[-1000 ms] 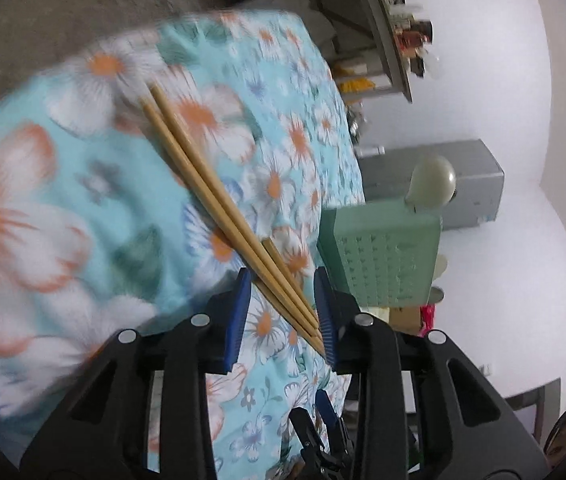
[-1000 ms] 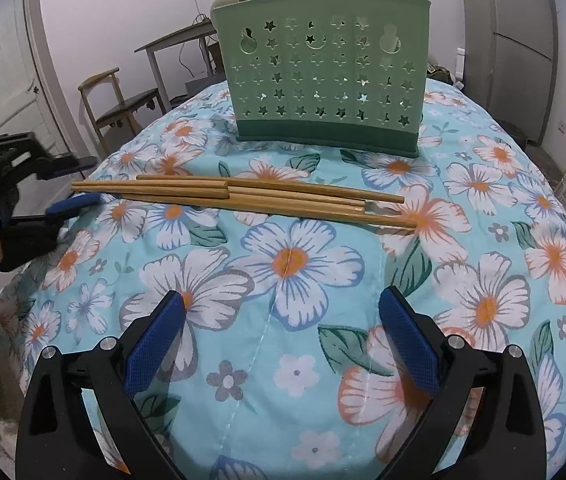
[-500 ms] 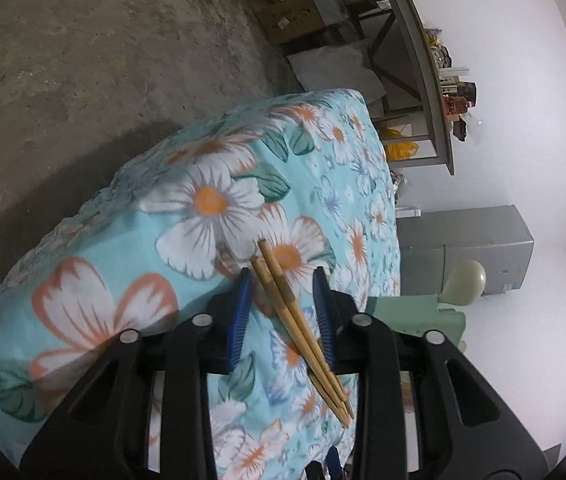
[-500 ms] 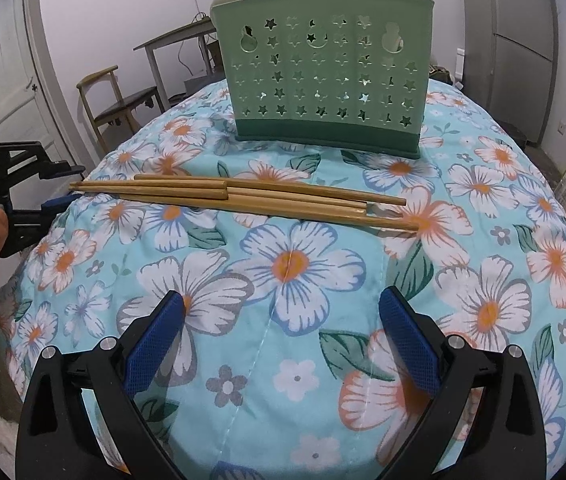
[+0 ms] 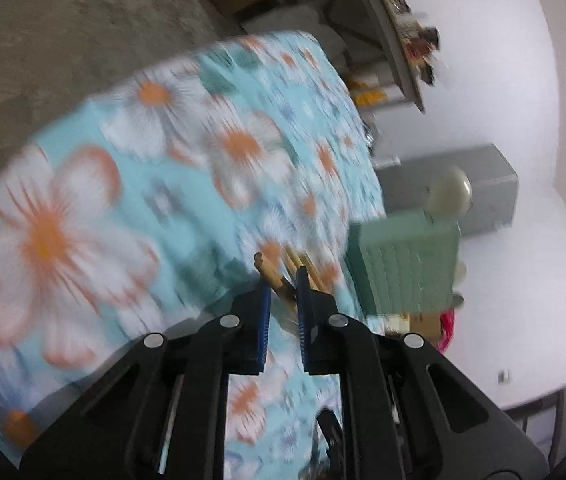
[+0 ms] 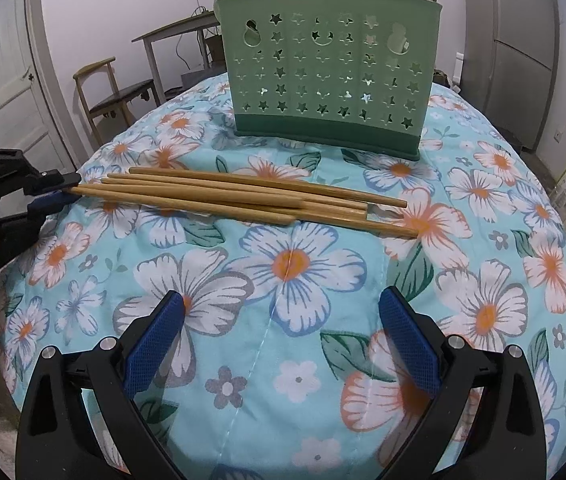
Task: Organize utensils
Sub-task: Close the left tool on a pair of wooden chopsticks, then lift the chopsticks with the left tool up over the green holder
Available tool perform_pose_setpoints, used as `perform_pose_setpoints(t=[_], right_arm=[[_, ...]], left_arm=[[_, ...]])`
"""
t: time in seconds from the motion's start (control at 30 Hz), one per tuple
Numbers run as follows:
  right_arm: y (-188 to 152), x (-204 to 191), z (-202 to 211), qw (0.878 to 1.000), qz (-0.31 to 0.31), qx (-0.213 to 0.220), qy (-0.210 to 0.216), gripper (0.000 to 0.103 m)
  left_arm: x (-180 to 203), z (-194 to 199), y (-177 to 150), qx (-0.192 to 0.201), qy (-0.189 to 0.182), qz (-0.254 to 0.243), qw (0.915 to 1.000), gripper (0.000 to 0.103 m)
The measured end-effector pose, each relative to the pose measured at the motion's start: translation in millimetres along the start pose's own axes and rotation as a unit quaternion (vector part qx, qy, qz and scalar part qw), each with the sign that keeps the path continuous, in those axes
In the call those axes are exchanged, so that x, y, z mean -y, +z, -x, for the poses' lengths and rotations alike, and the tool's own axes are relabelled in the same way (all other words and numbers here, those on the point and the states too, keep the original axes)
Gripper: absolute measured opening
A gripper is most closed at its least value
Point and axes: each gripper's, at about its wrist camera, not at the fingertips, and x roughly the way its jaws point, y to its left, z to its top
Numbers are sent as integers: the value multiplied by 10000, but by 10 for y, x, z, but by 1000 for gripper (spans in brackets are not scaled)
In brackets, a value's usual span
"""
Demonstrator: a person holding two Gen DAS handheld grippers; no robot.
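Slim, round, tapered wooden chopsticks (image 6: 259,198), smooth and pale brown, lying bundled on a soft quilted cloth (image 6: 291,320) of turquoise with white-and-orange flowers. Just behind the chopsticks, a mint-green plastic utensil caddy (image 6: 329,76), boxy, pierced with star holes. Beyond the caddy, a wooden chair (image 6: 113,94), grey table, white door. Left gripper (image 5: 283,292) at the chopsticks' thick ends, jaws narrow and closing around them. Right gripper (image 6: 281,338) in front of the chopsticks, well apart, jaws wide, empty.
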Motion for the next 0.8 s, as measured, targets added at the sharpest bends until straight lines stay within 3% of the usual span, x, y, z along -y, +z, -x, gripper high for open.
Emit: perform_pose_setpoints(t=[0.1, 0.13, 0.37, 0.47, 0.6, 0.8], right_arm=[[-4, -3, 3, 10000, 21, -1, -23, 95], [-3, -4, 2, 10000, 26, -1, -27, 95], [-2, -5, 2, 10000, 28, 3, -22, 95], [-2, -8, 1, 10000, 33, 3, -25, 95], [-5, -8, 1, 10000, 27, 12, -16, 95], [-6, -13, 1, 10000, 46, 19, -40, 95]], left_arm=[[55, -21, -103, -167, -2, -250, 9995, 13], [42, -22, -119, -204, -39, -237, 9995, 18], [-14, -58, -206, -353, -219, -67, 9991, 23], [-3, -96, -238, -331, -158, -131, 9992, 23], [17, -171, -266, -265, 93, -266, 9993, 16], [9, -189, -260, -184, 29, -258, 9995, 14]])
